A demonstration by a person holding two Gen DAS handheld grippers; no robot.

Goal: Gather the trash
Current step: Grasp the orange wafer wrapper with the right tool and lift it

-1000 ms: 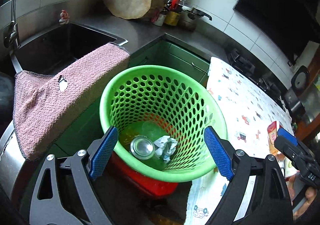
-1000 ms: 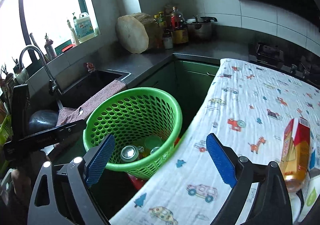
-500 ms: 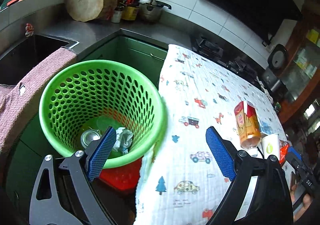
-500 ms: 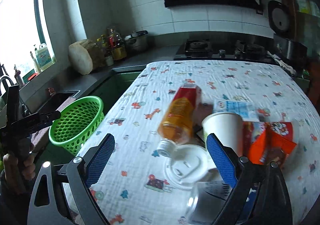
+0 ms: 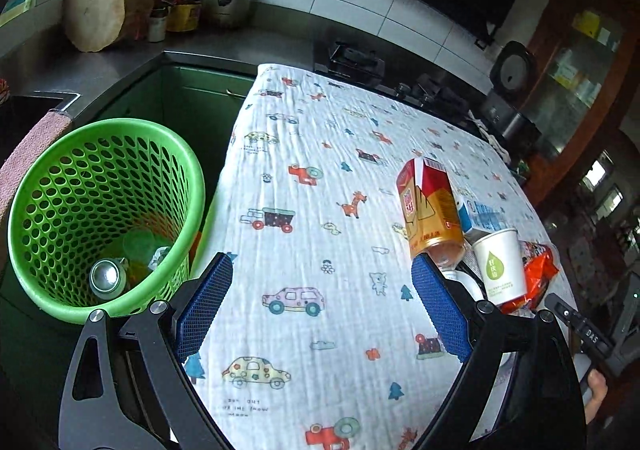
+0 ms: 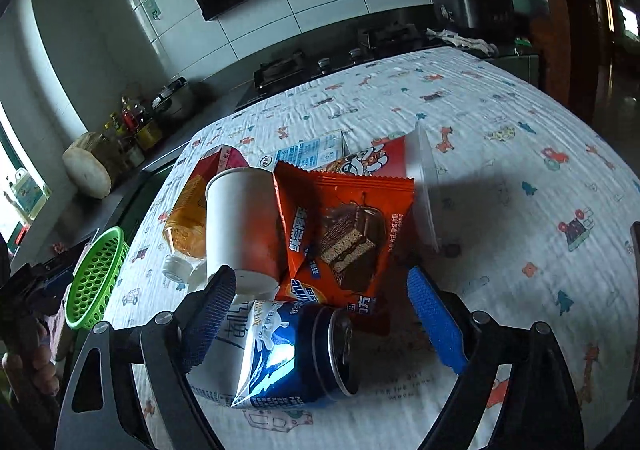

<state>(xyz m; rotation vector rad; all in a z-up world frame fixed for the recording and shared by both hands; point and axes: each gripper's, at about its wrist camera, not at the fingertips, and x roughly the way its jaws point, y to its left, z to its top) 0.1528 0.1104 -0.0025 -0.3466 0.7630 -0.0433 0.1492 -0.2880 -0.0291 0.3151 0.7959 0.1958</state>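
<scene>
A pile of trash lies on the patterned tablecloth [image 6: 520, 154]: a white paper cup [image 6: 240, 226], an orange snack wrapper [image 6: 344, 234], a blue can [image 6: 320, 354], a lying tea bottle [image 6: 184, 210] and a clear lid [image 6: 424, 194]. My right gripper [image 6: 320, 322] is open right above the can and wrapper. My left gripper [image 5: 320, 314] is open and empty over the cloth, between the green basket [image 5: 172, 154] and the pile: the bottle [image 5: 428, 210], the cup [image 5: 500, 266]. The basket holds a can [image 5: 106, 276] and crumpled paper.
A milk carton [image 6: 304, 150] lies behind the wrapper. The basket stands off the table's left edge beside green cabinets [image 5: 192, 106]. A counter with a chopping block [image 5: 96, 6], bottles and a pot [image 5: 228, 6] runs behind. A stove [image 6: 288, 66] lies past the table.
Both grippers have swung right, away from the basket. The right one has closed in on the trash pile, which now fills its view. The left now faces the tablecloth.
</scene>
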